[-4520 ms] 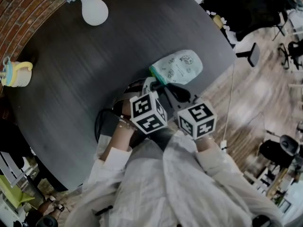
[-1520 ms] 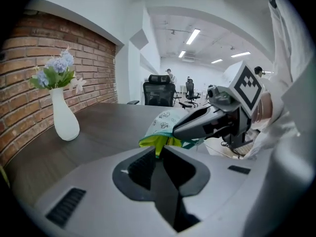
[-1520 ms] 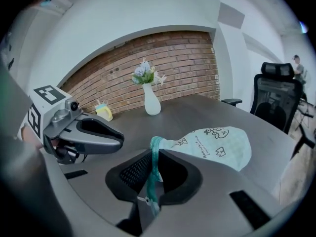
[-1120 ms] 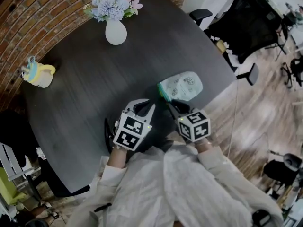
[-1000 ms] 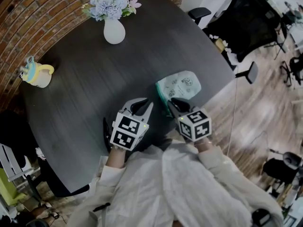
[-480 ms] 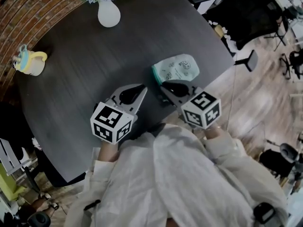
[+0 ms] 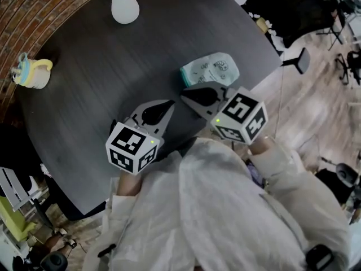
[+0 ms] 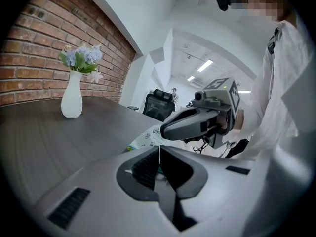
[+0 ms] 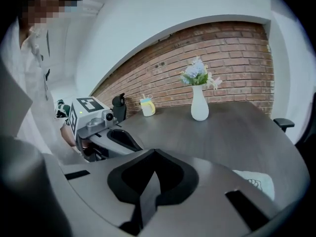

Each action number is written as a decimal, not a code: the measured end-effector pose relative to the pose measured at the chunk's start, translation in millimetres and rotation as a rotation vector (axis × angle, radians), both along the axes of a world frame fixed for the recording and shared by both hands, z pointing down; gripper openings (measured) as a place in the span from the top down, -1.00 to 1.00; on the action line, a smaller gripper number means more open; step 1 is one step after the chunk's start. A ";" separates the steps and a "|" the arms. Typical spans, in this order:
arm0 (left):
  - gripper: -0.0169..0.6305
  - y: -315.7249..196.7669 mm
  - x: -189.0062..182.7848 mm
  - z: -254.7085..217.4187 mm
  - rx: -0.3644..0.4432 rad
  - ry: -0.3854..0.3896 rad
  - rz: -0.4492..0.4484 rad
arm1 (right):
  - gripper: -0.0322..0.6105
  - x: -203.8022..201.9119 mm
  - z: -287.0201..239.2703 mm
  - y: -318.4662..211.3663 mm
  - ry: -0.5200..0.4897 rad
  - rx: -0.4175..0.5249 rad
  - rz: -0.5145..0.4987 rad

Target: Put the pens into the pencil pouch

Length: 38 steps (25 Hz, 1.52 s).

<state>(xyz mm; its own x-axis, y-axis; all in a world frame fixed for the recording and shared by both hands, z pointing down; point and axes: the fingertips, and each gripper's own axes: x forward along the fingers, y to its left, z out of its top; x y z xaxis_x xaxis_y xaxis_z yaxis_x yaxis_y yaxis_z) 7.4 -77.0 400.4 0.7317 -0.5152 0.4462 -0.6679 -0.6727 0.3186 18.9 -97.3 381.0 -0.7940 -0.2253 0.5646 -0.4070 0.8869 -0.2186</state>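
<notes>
Right gripper (image 7: 186, 94) rose above pouch (image 7: 211, 69).

The pencil pouch (image 7: 211, 69) is a soft, pale mint case printed with small line drawings, with a darker green band along one short end. It lies flat on the table (image 7: 113, 66), just beyond the tips of the right gripper (image 7: 186, 94), its green end towards them. It sits ahead and to the right of the left gripper (image 7: 169, 103). Its rounded far end lies near the table's edge. Whether its mouth is zipped cannot be told.
</notes>
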 end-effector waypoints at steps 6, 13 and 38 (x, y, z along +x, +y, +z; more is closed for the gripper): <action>0.92 0.7 -2.5 2.4 -0.015 -0.014 -0.004 | 0.88 -10.9 -7.0 10.3 0.024 0.025 -0.057; 0.92 3.4 -5.2 3.5 -0.022 -0.002 -0.010 | 0.89 0.9 -5.7 10.1 0.070 0.036 -0.022; 0.93 18.6 -0.9 14.4 -0.079 0.025 -0.005 | 0.89 8.1 10.7 23.2 0.134 0.015 -0.044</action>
